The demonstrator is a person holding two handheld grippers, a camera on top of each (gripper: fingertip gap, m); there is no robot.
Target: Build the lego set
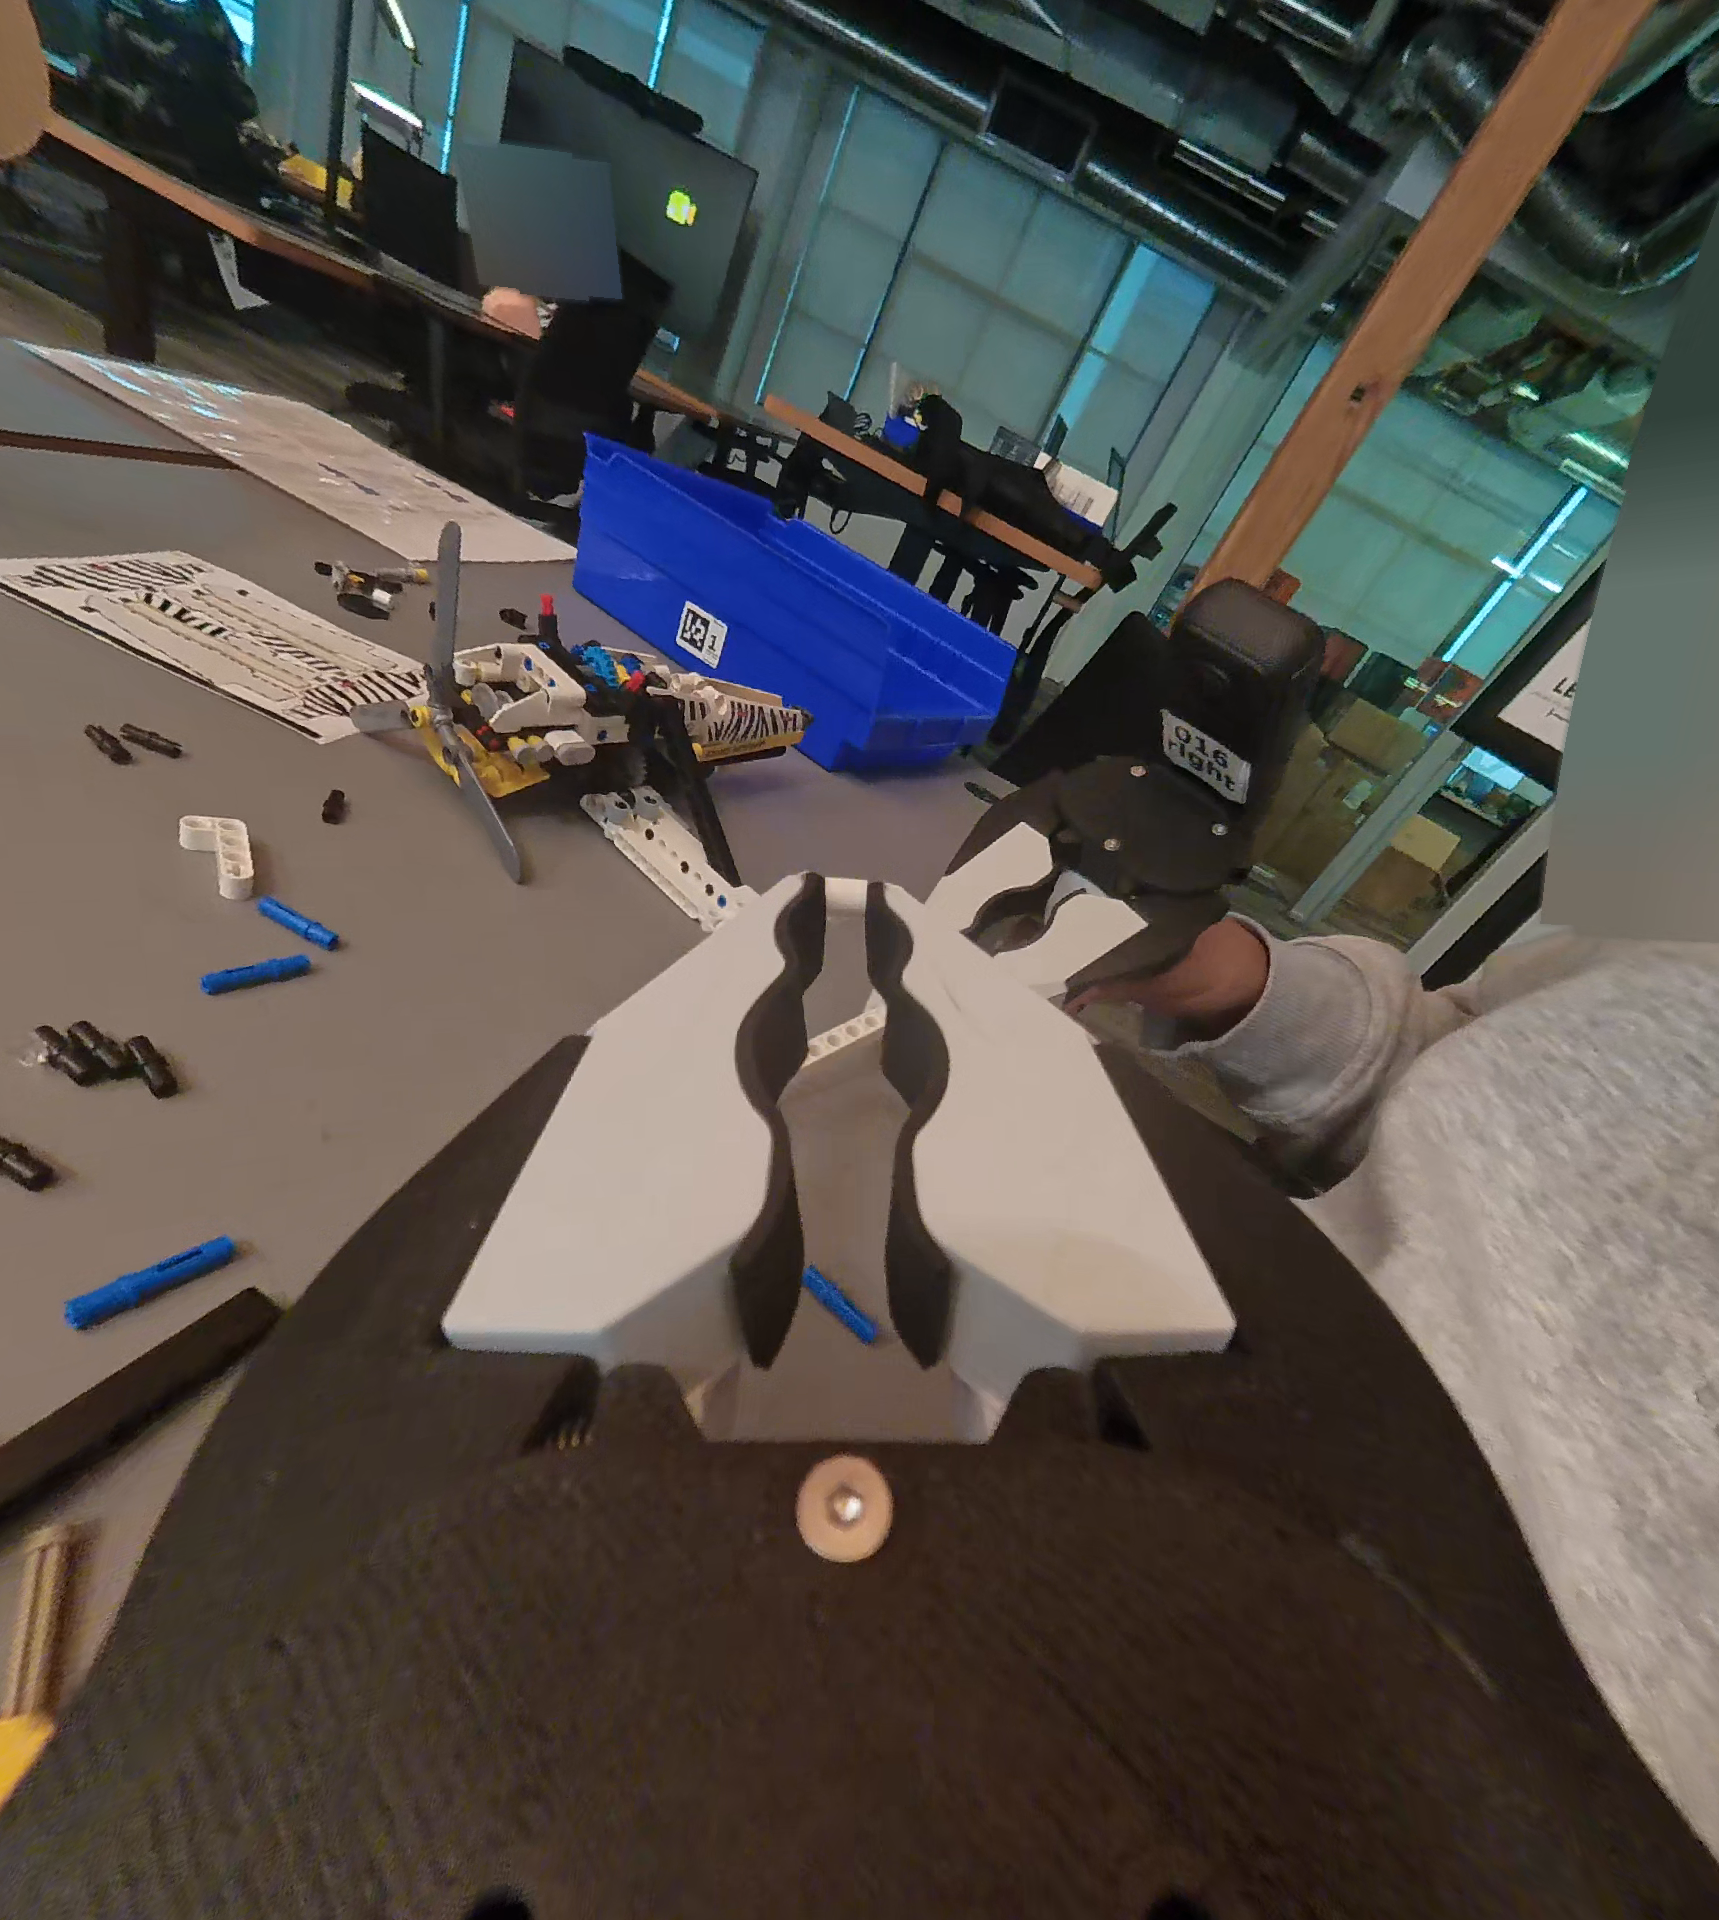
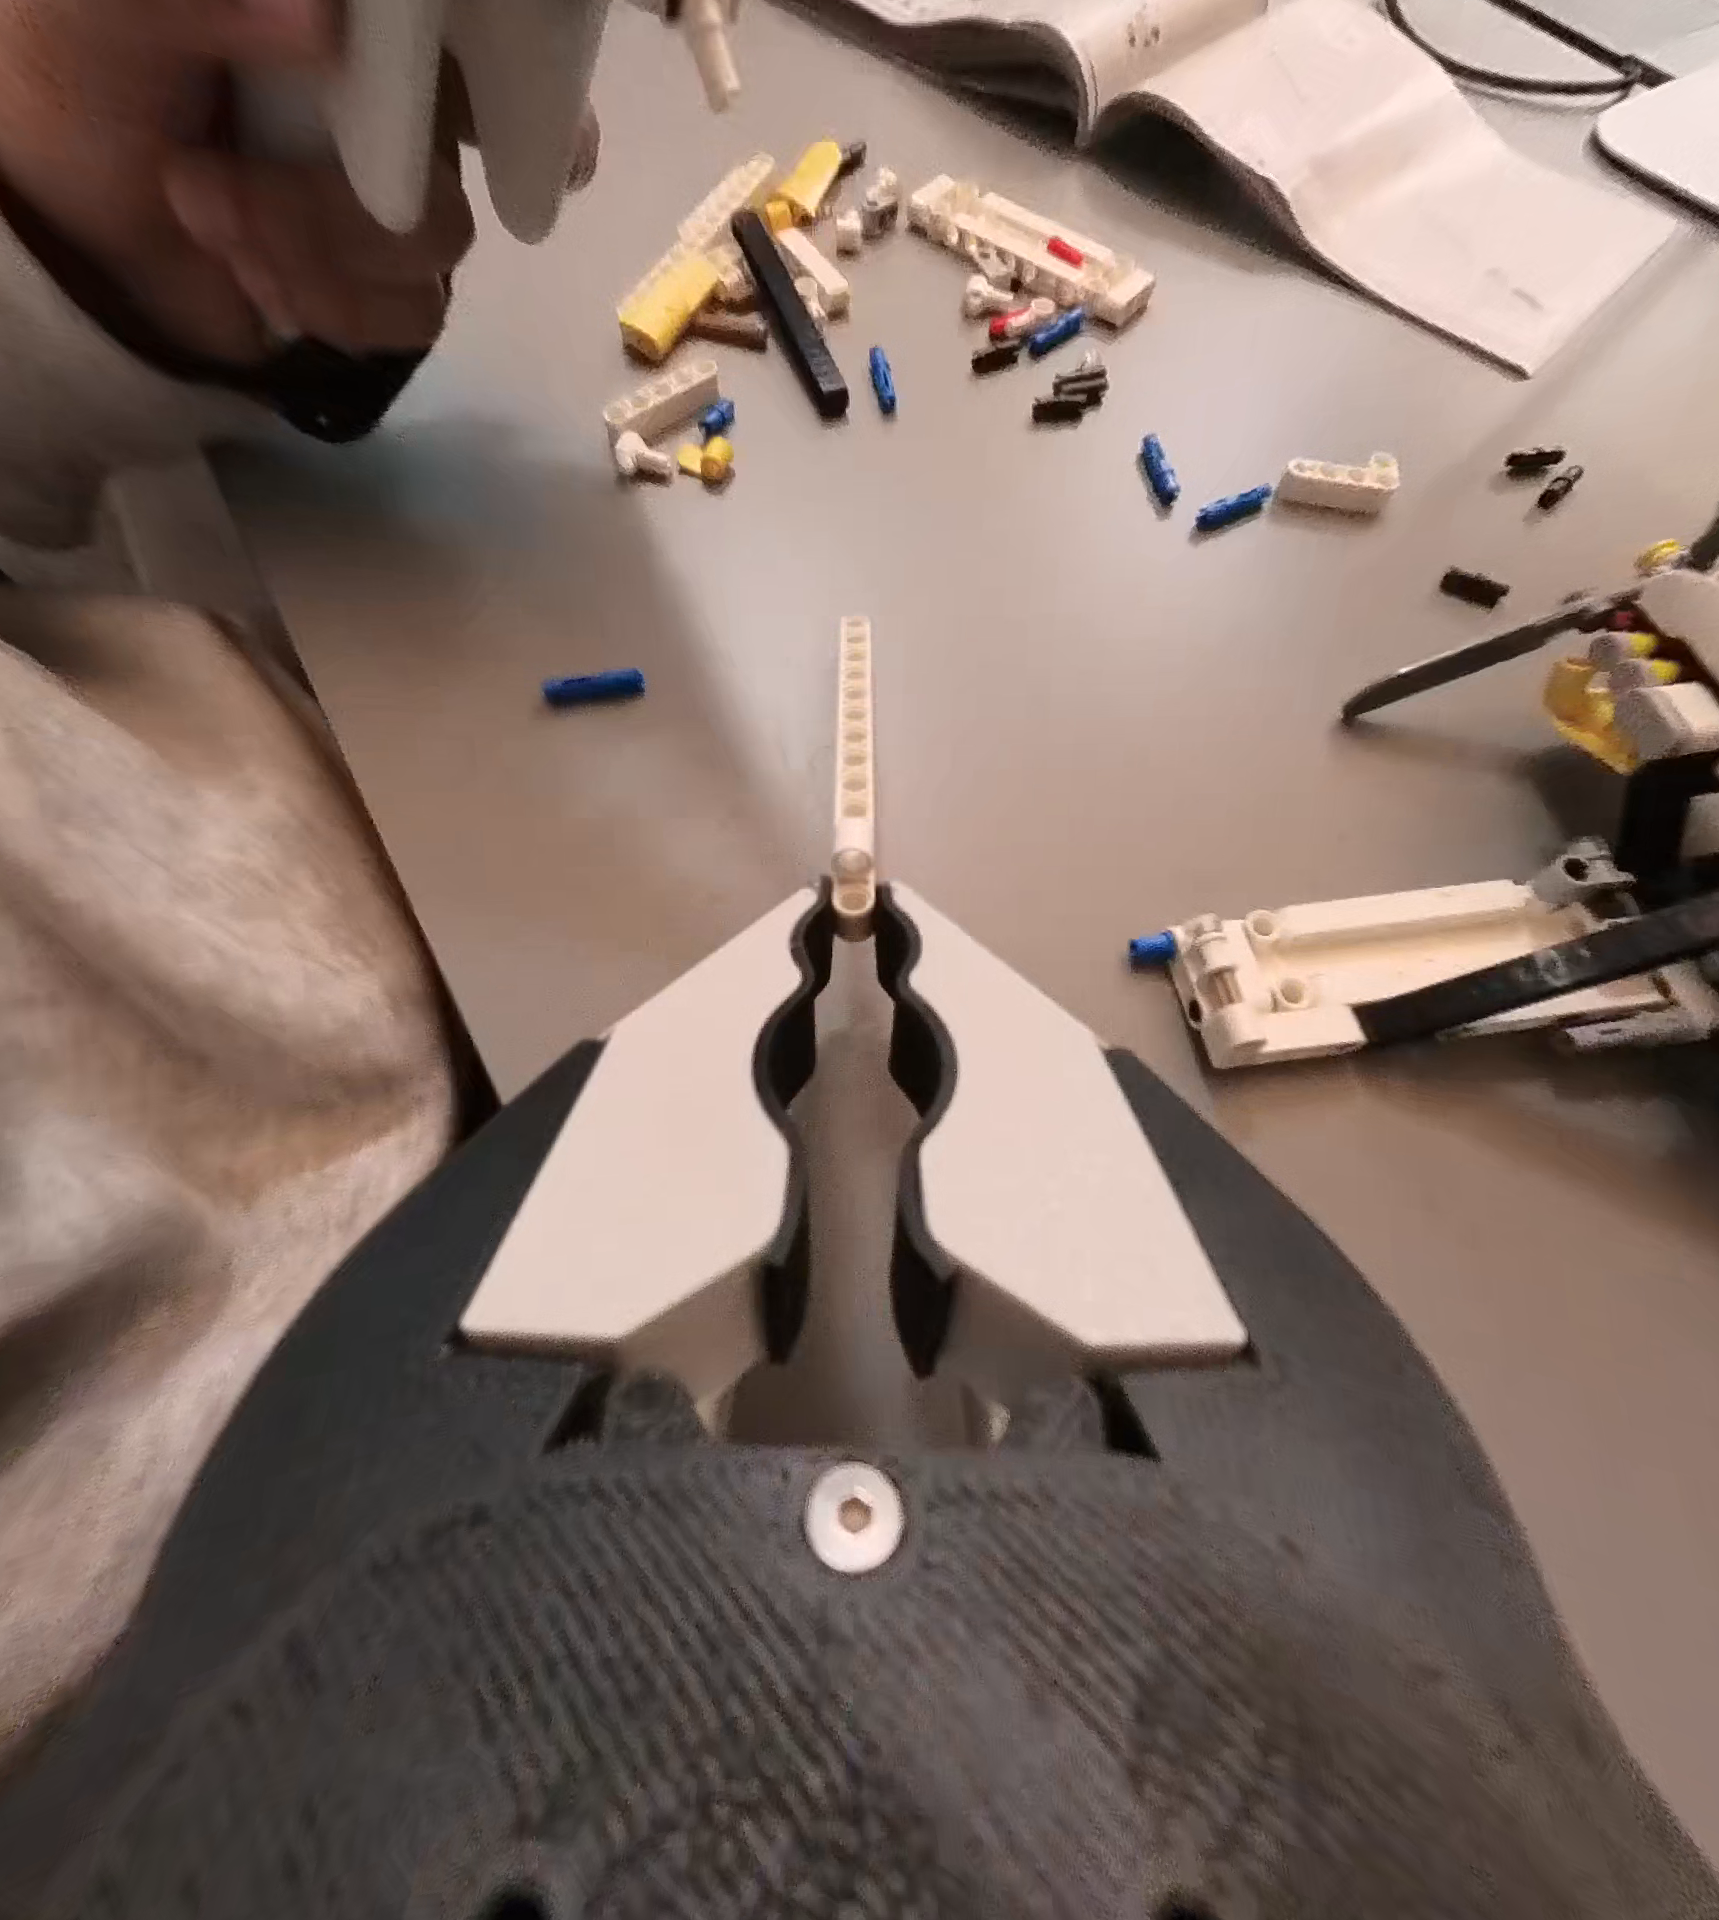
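Right tongs: right gripper (image 2: 853, 902) is clenched on one end of a long white holed beam (image 2: 854, 727), which sticks straight out from the fingertips above the grey table (image 2: 938, 582).
Left tongs: left gripper (image 1: 842, 896) has its jaws slightly parted with a narrow gap at the tips; nothing is visibly pinched there, though a bit of white holed beam shows just behind the gap.
Hands: a grey-sleeved hand (image 1: 1203, 971) holds the right tool just beside the left one's tips.
Near pieces: blue pins (image 1: 151, 1281) lie loose on the table, with black connectors (image 1: 105, 1056) and a white L-shaped beam (image 1: 219, 840) close by.
Model: a half-built plane model (image 1: 564, 712) with a grey propeller and zebra-striped panels sits mid-table, well apart from both tools.
Loose pile: yellow, white and black bricks (image 2: 761, 270) are heaped farther across the table.
Paper: a sticker sheet (image 1: 190, 634) lies beside the model; an open instruction booklet (image 2: 1281, 135) lies beyond the pile.
Far edge: a blue bin (image 1: 782, 613) stands behind the model.
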